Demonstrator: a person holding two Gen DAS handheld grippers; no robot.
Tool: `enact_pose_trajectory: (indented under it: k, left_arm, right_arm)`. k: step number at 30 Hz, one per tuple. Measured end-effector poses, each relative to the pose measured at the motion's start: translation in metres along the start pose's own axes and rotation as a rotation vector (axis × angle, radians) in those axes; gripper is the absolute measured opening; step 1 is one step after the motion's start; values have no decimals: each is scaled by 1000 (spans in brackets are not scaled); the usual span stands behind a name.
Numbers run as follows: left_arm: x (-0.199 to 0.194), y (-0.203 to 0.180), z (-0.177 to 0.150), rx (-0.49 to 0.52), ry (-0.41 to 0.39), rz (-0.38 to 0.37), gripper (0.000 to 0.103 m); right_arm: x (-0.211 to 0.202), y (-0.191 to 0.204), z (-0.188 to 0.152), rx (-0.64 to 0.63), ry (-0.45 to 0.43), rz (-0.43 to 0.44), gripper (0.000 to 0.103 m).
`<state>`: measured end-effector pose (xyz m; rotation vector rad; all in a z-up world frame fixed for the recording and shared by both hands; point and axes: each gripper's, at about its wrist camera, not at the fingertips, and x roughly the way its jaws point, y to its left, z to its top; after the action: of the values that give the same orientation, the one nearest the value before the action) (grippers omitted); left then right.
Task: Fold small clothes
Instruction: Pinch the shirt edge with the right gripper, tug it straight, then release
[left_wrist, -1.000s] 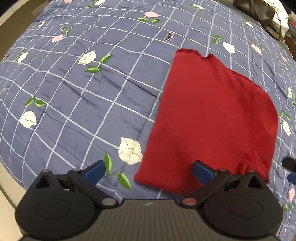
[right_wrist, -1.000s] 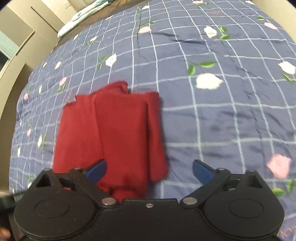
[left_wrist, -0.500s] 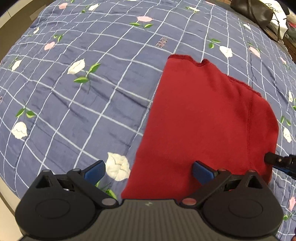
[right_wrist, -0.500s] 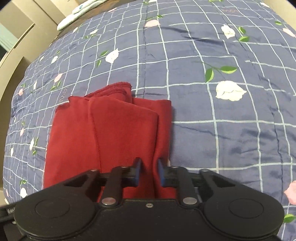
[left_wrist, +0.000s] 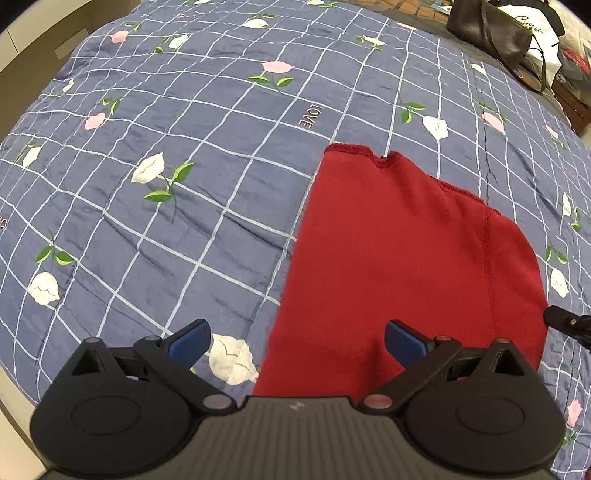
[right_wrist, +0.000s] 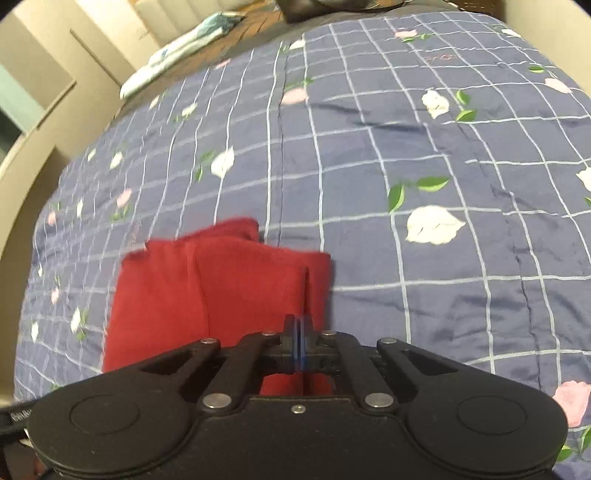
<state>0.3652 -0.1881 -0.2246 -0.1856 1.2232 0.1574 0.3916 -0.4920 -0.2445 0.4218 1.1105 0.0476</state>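
Right wrist view: the right gripper (right_wrist: 298, 332), wide apart a second ago, has now clamped its blue pads onto the near edge of the partly folded red knit garment (right_wrist: 221, 295), ready to lift for another fold. It lies on the blue checked floral quilt (right_wrist: 443, 277). Only the left wrist view shows the left gripper (left_wrist: 297, 341) gaping open over the garment's near corner, plus a dark leather bag (left_wrist: 491, 31) beyond.
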Motion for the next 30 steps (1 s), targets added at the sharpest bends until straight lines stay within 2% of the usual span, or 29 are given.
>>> enact_pose_trajectory:
  k: [5, 11, 13, 17, 18, 20, 21, 23, 25, 30]
  left_arm:
    - [8, 4, 0, -6, 22, 26, 102]
    - [5, 16, 0, -22, 21, 35, 102]
    - [5, 19, 2, -28, 18, 37, 102]
    - [13, 21, 7, -14, 19, 41, 102]
    - [15, 21, 9, -8, 16, 42, 102]
    - [20, 21, 13, -7, 21, 52, 102]
    - [22, 21, 15, -9, 20, 48, 102]
    - [25, 20, 17, -10, 17, 37, 102]
    - [31, 17, 19, 7, 25, 35, 102]
    - [43, 9, 17, 52, 39, 38, 102]
  right_arm:
    - [10, 4, -1, -66, 31, -31, 0]
    - [-5, 5, 3, -63, -28, -32, 0]
    - [-5, 3, 5, -59, -42, -76, 0]
    - [6, -12, 11, -21, 19, -82, 0]
    - [6, -10, 11, -34, 25, -77, 5]
    - [3, -4, 10, -53, 20, -42, 24]
    - [3, 0, 9, -59, 23, -15, 28]
    - [6, 10, 4, -77, 44, 22, 51]
    - [15, 19, -3, -96, 76, 19, 63]
    - [45, 26, -17, -89, 163, -54, 68]
